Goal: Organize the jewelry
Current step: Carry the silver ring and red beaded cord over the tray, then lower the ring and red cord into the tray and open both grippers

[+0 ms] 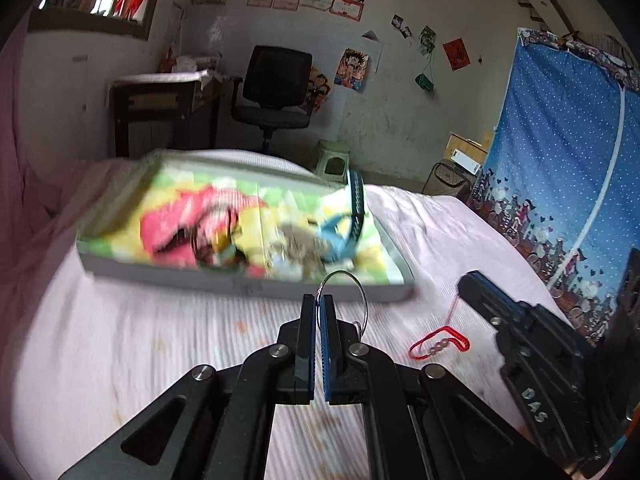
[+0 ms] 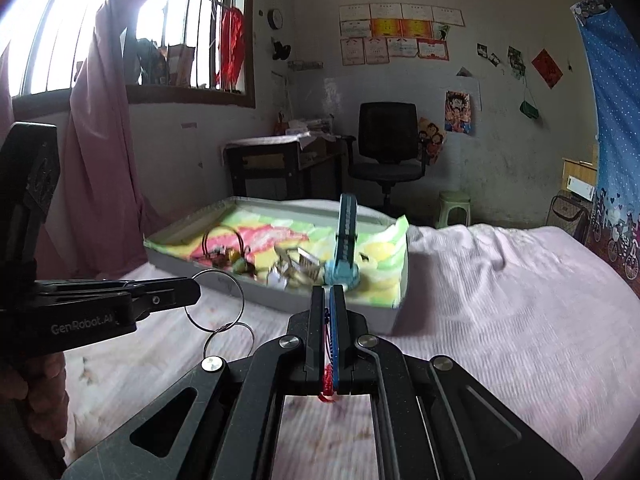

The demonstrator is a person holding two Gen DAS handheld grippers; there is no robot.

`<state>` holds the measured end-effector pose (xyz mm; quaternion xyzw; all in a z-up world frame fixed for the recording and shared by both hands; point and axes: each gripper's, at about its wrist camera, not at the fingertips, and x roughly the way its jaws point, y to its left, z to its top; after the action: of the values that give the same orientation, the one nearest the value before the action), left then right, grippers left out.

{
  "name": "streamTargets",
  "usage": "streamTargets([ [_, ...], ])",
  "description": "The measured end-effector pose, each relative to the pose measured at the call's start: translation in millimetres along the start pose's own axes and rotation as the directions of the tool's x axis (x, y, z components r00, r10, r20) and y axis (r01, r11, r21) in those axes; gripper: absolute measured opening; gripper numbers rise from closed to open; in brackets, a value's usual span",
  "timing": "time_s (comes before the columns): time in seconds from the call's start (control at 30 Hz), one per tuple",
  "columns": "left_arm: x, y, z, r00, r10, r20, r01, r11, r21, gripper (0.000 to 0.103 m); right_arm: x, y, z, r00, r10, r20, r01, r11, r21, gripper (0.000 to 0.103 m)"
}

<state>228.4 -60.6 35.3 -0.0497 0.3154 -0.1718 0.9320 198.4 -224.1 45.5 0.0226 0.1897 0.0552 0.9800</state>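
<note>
My left gripper [image 1: 319, 300] is shut on a silver hoop [image 1: 362, 296] that has a second ring hanging from it; both rings [image 2: 216, 300] show in the right wrist view, held above the bed. My right gripper [image 2: 329, 292] is shut on a red cord bracelet [image 2: 328, 384]. Its loop with pink beads [image 1: 438, 346] hangs below the right gripper [image 1: 466, 282] in the left wrist view. A grey tray [image 2: 280, 296] with a colourful lining lies on the bed ahead and holds several jewelry pieces, among them a blue watch [image 2: 346, 236].
The bed has a pink ribbed sheet [image 2: 500, 300]. A black office chair [image 2: 386, 152], a dark desk [image 2: 272, 164] and a green stool [image 2: 454, 208] stand by the far wall. A blue dotted curtain [image 1: 560, 160] hangs on the right. A pink curtain [image 2: 100, 140] hangs by the window.
</note>
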Motion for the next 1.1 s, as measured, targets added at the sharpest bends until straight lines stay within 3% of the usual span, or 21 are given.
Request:
streamTargets([
  [0.17, 24, 11, 33, 0.999, 0.040, -0.002, -0.040, 0.999, 0.000, 0.003, 12, -9, 31, 0.998, 0.006, 0.070, -0.006, 1.000, 0.003, 0.002],
  [0.4, 62, 22, 53, 0.995, 0.094, -0.013, -0.094, 0.995, -0.012, 0.003, 43, -12, 63, 0.992, -0.008, 0.124, 0.010, 1.000, -0.018, 0.002],
  [0.77, 96, 30, 56, 0.988, 0.153, -0.033, -0.153, 0.988, -0.007, 0.003, 100, -9, 37, 1.000, -0.016, -0.002, 0.016, 1.000, -0.009, 0.002],
  [1.1, 101, 35, 42, 0.982, 0.171, -0.080, -0.173, 0.985, -0.016, 0.003, 110, -11, 20, 0.996, -0.023, -0.082, 0.022, 1.000, -0.003, 0.002],
])
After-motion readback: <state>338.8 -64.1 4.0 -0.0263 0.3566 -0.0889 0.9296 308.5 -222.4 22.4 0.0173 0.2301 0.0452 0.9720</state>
